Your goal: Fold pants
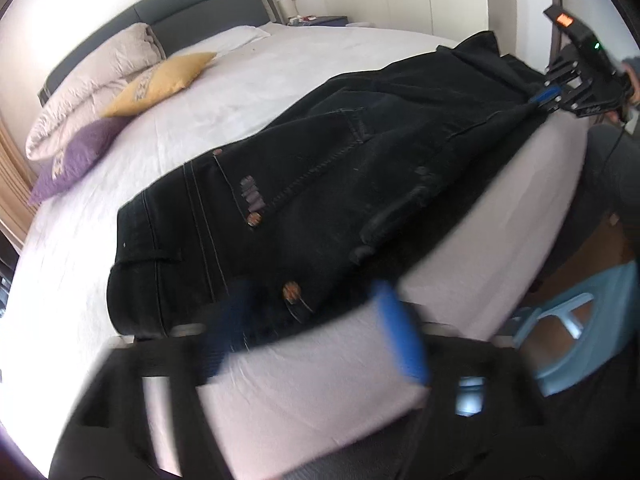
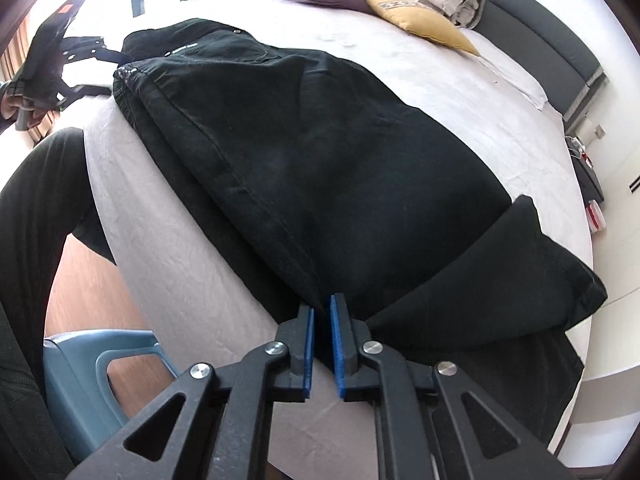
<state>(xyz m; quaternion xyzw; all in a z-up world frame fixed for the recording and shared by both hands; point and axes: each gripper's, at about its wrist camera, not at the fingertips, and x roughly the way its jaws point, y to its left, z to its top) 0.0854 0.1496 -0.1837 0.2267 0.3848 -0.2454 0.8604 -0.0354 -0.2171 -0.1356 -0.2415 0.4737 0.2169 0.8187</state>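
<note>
Black pants (image 1: 320,184) lie along the near edge of the bed, waistband towards the left gripper, legs towards the right. My left gripper (image 1: 316,320) is blurred, its blue pads wide apart at the waistband; one pad overlaps the cloth. It also shows in the right wrist view (image 2: 106,70) at the waistband end. My right gripper (image 2: 322,320) is shut on a fold of the pants (image 2: 340,160) near the leg end; it shows in the left wrist view (image 1: 550,94) too. The leg ends are doubled back beside it.
The bed sheet (image 1: 240,92) is white. A folded duvet (image 1: 92,88), a yellow cushion (image 1: 164,80) and a purple cushion (image 1: 76,156) lie by the headboard. A blue plastic stool (image 2: 92,384) stands on the wooden floor by the bed edge. The person's dark-clothed leg (image 2: 36,208) is close by.
</note>
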